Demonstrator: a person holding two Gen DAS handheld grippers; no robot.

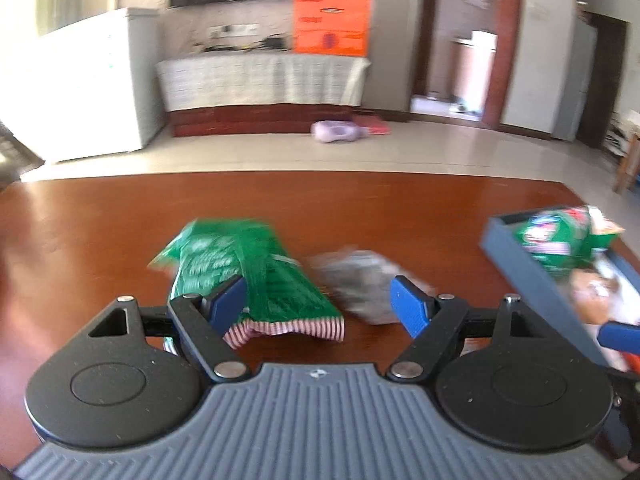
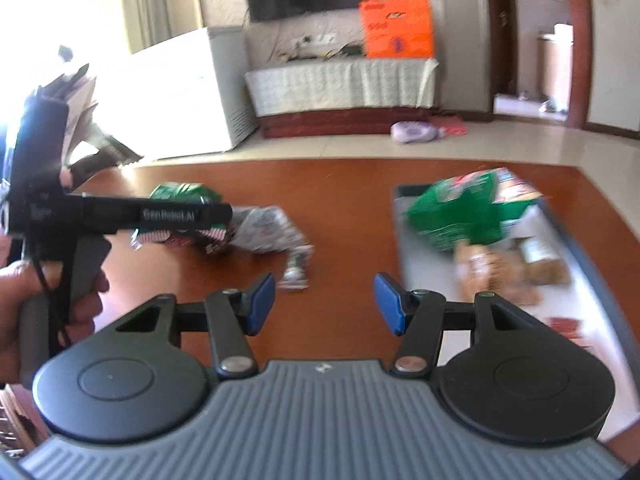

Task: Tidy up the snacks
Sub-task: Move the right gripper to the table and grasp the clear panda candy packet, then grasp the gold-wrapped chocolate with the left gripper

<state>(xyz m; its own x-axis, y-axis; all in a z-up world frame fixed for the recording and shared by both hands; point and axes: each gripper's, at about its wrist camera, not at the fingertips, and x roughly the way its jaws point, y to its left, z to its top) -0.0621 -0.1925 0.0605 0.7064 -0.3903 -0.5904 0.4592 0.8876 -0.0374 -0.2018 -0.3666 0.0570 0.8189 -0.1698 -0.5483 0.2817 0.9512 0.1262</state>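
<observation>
Left wrist view: the left gripper (image 1: 318, 300) hangs low over the brown desk (image 1: 100, 216), its jaws spread wide and grasping nothing. A green packet (image 1: 240, 268) lies flat on the desk, its near half between the jaws beside the left pad; its long axis runs from upper left to lower right, with the red-striped sealed end toward the camera. Just right of it lies a blurred silver packet (image 1: 360, 280). At the right edge is a grey tray (image 1: 516, 252) holding a green bag (image 1: 556, 236) and paler snacks. Right wrist view: the right gripper (image 2: 325, 304) is over bare desk between the silver packet (image 2: 264, 228) and the tray (image 2: 400, 232), jaws released and empty. A hand (image 2: 24, 312) grips the left tool's handle.
</observation>
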